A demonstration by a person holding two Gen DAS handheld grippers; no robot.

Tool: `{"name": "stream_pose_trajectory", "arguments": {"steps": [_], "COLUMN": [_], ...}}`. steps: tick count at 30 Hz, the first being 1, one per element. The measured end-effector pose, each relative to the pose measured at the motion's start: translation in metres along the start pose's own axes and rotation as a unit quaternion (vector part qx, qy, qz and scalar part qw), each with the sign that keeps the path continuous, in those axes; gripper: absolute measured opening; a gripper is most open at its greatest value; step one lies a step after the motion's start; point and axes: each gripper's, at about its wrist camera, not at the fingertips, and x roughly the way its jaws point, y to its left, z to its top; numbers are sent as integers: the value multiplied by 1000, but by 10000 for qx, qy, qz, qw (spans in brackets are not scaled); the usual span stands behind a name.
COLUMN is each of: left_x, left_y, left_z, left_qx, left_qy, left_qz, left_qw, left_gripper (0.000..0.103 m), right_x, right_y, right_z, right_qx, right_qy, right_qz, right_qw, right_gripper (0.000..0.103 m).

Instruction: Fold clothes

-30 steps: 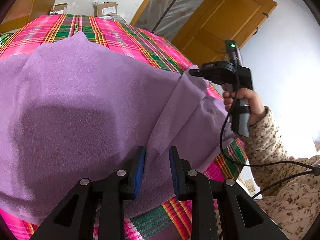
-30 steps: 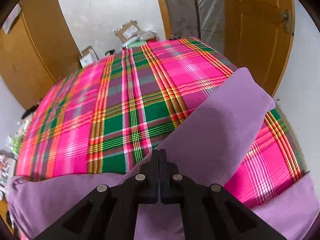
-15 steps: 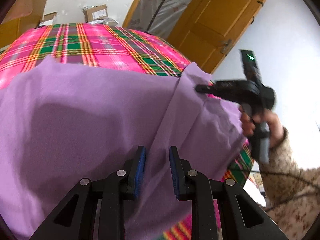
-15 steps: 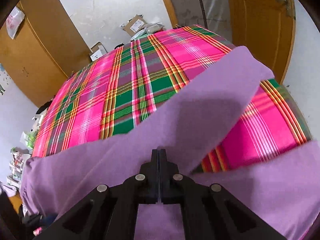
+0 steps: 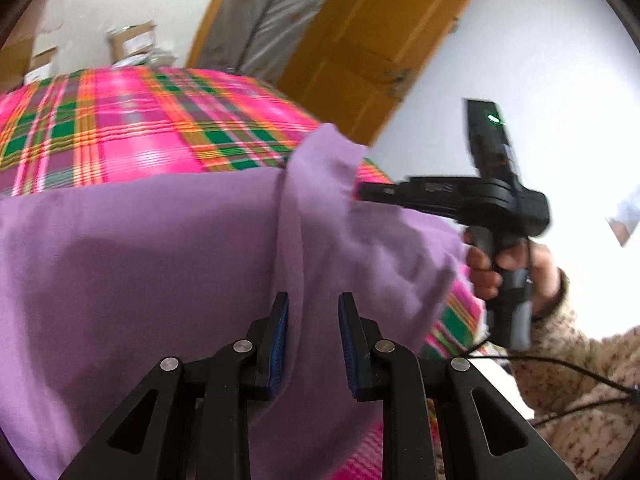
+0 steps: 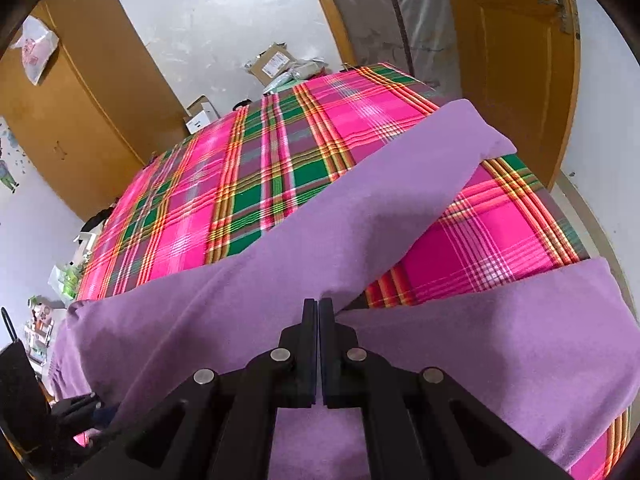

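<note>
The soft purple fleece garment point(image 5: 160, 264) is spread over a bed covered in a pink-and-green plaid sheet point(image 6: 256, 184), and part of it is lifted off the bed. From the right wrist view, a long purple sleeve-like strip point(image 6: 384, 192) runs diagonally up across the plaid, with another purple section lower right.

Right claw point(image 6: 319, 308): fingers pressed together, and the fabric edge disappears right at the tips, so it reads as pinched on the purple garment. The left wrist view backs this up, since the black claw held in the person's hand point(image 5: 504, 268) has its nose buried in a raised bunch of purple cloth.

Left claw point(image 5: 312, 320): the blue-padded fingers are apart with a ridge of the purple cloth running down between them. Nothing clamped that I can see, and I can't tell if the pads touch the fabric.

My guess at the step: a fold in progress, with the right side carrying a corner or sleeve up and over while the left lines up on the crease. Can't say how many folds are already in, as the cloth looks mostly single-layer but the views are tight.

What the next bit needs, I reckon: the left closing on that ridge to get a second hold, then both moving together so the lifted part lands flat and square instead of bunching. Fleece is floppy, so it'll sag between the two grips if they drift apart unevenly.
</note>
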Motion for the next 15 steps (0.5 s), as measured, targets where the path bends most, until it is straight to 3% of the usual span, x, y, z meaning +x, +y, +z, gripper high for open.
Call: {"name": "stream_pose_trajectory", "arguments": {"steps": [6,11,15], "left_x": [0,0,0], "left_y": [-4,-4,-4], "left_z": [-7,-11,-15], "left_qx": [79,74,70], "left_qy": [103,178,238], "left_qz": [-31,-4,18], "left_qw": [9999,9998,9997], "left_gripper": [24,24,24], "right_x": [-2,4,14], "right_y": [17,17,5], "right_z": [1,6,14], "right_qx": [-258,-176,177], "right_qy": [-98,-105,-66], "right_qz": [329,281,305], "right_qw": [9991,9994,9994], "right_gripper": [2,23,27]}}
